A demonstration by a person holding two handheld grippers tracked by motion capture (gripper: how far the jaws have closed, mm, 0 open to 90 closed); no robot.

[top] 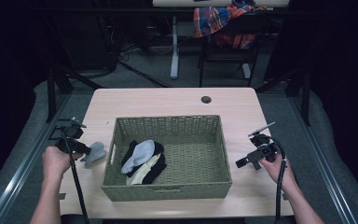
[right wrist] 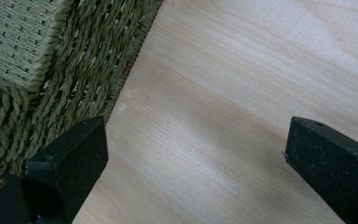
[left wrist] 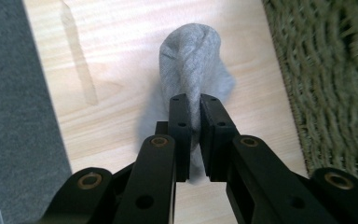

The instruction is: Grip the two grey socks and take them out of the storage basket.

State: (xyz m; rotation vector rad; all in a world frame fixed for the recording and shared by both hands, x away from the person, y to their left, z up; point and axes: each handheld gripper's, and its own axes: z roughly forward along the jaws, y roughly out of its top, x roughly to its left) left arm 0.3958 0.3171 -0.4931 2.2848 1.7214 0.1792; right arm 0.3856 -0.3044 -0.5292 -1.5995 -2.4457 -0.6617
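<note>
The grey sock (left wrist: pixel 193 65) lies on the desk (top: pixel 177 100), just left of the woven basket (top: pixel 168 190), outside its left wall. Its cloth stands up in a fold that runs away from your left hand-held gripper (left wrist: pixel 193 135), so the long axis lines up with the jaws and not across them. Your left hand-held gripper is clenched on the near end of that fold; the two black pads pinch the fabric with almost no gap, and the far end of the sock rests on the wood.

Inside the basket, toward its left half, sits a small heap of socks (top: pixel 142 161): light blue, cream and black pieces lying over one another. The basket wall stands between the grey sock and that heap, so the coming move appears to turn on lifting the sock clear of the rim and carrying it right.

Your right hand-held gripper (top: pixel 248 161) hovers over bare desk on the right of the basket, jaws wide apart and grasping nothing, near the basket's right wall. It is well apart from the grey sock; your left hand is plainly the nearer one.
</note>
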